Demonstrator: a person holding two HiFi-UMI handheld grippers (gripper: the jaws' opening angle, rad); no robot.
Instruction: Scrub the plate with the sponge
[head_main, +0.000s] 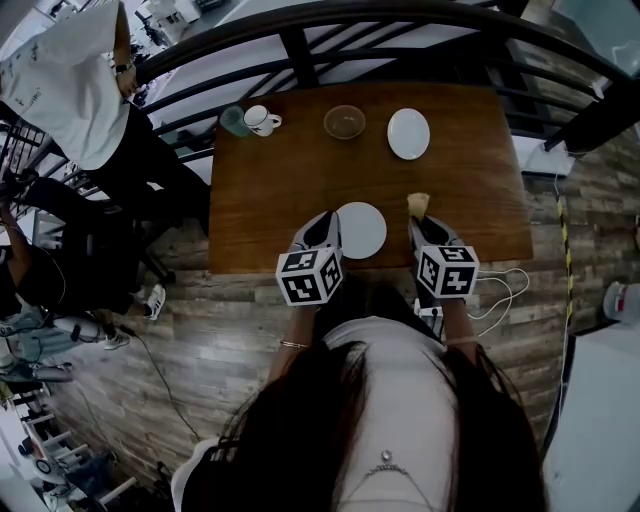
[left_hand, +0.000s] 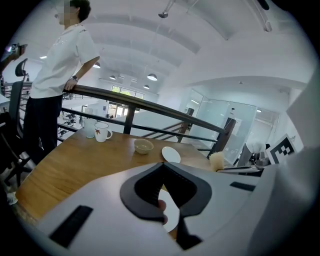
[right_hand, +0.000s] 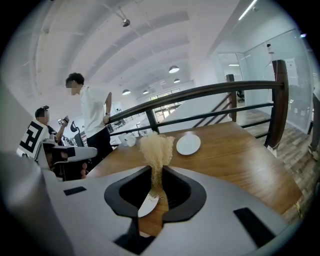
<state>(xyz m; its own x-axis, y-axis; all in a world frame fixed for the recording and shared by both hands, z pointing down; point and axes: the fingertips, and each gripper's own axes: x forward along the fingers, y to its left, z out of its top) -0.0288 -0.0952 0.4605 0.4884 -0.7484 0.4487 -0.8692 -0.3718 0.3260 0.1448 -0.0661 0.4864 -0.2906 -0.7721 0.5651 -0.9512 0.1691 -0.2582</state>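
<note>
A white plate (head_main: 362, 229) lies near the front edge of the wooden table (head_main: 270, 190). My left gripper (head_main: 325, 228) is at the plate's left rim. In the left gripper view the jaws (left_hand: 162, 167) stand shut, with the plate's (left_hand: 171, 212) white edge pinched between them. My right gripper (head_main: 426, 226) is just right of the plate and shut on a beige sponge (head_main: 418, 203). The squeezed sponge (right_hand: 156, 149) fans out above the right gripper (right_hand: 156, 169), and a sliver of the plate (right_hand: 148, 205) shows beneath it.
At the table's far side stand a second white plate (head_main: 408, 133), a bowl (head_main: 344, 121), a mug (head_main: 262, 120) and a glass (head_main: 234, 121). A dark railing (head_main: 300, 45) runs behind the table. A person in a white shirt (head_main: 70, 80) leans on it. A white cable (head_main: 500, 290) lies on the floor.
</note>
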